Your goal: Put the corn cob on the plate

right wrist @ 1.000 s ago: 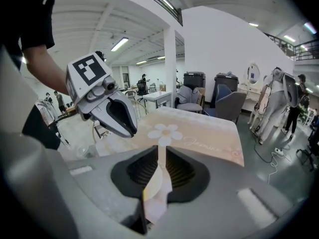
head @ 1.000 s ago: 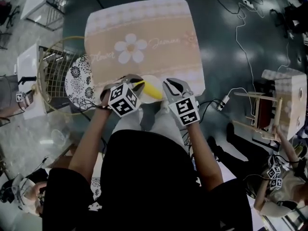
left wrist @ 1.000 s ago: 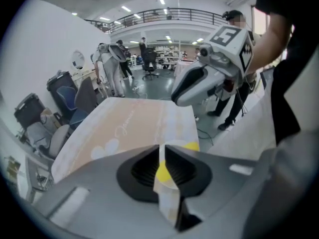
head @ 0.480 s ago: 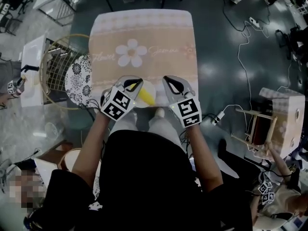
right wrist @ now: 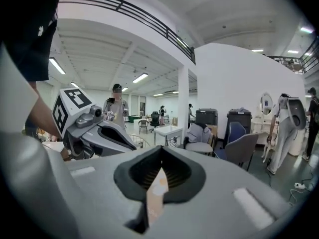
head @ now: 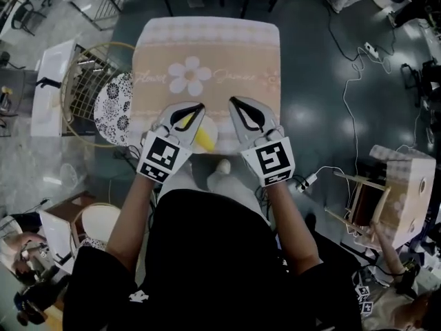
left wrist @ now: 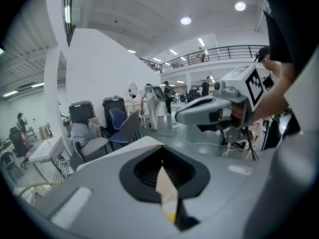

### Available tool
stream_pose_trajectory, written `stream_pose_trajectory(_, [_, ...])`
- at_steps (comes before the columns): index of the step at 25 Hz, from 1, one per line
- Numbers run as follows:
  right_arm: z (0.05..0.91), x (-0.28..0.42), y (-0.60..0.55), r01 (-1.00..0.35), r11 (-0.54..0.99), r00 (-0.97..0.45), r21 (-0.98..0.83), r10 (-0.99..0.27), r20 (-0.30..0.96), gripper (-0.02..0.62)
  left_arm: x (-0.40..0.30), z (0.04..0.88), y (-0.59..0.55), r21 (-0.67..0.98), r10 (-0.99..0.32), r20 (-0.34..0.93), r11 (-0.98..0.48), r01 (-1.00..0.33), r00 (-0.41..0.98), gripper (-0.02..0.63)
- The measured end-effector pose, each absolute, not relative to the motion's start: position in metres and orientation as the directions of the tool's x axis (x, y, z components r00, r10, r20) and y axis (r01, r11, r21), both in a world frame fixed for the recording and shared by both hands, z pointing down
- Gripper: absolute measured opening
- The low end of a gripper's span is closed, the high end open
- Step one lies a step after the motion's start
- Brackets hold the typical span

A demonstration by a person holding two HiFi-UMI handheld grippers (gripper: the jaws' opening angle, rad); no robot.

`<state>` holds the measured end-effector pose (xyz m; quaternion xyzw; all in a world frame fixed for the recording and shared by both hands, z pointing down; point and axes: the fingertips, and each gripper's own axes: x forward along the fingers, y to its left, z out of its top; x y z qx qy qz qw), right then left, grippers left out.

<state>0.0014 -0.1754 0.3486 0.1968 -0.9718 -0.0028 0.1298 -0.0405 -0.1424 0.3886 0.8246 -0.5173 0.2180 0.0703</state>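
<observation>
On the near edge of the cloth-covered table [head: 207, 47], the corn cob [head: 204, 141] lies on the white plate [head: 215, 125], partly hidden by the left gripper [head: 199, 107]. The right gripper [head: 233, 101] hangs just right of the plate. Both grippers have their jaws clenched together, with nothing between them.

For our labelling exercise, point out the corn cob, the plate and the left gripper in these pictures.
corn cob [head: 203, 141], head view, middle of its visible yellow body.
plate [head: 211, 126], head view, bare pale surface beside the cob.
left gripper [head: 200, 107], head view, at its closed fingertips.
</observation>
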Motion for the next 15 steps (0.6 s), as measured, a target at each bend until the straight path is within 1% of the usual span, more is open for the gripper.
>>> stream_pose_trajectory(8, [0.316,0.002,-0.167,-0.316,0.946,-0.933,0.074,-0.324,0.154,0.002,-0.03,0.322,-0.132,-0.173,-0.928,0.239,-0.329,-0.928,0.284,0.008])
stream_pose_trajectory(15, [0.295,0.001,-0.163,-0.285,0.955,-0.952,0.087,-0.293,0.094,0.002,-0.024,0.293,-0.13,-0.177,-0.955,0.181,-0.267,-0.947,0.235,0.008])
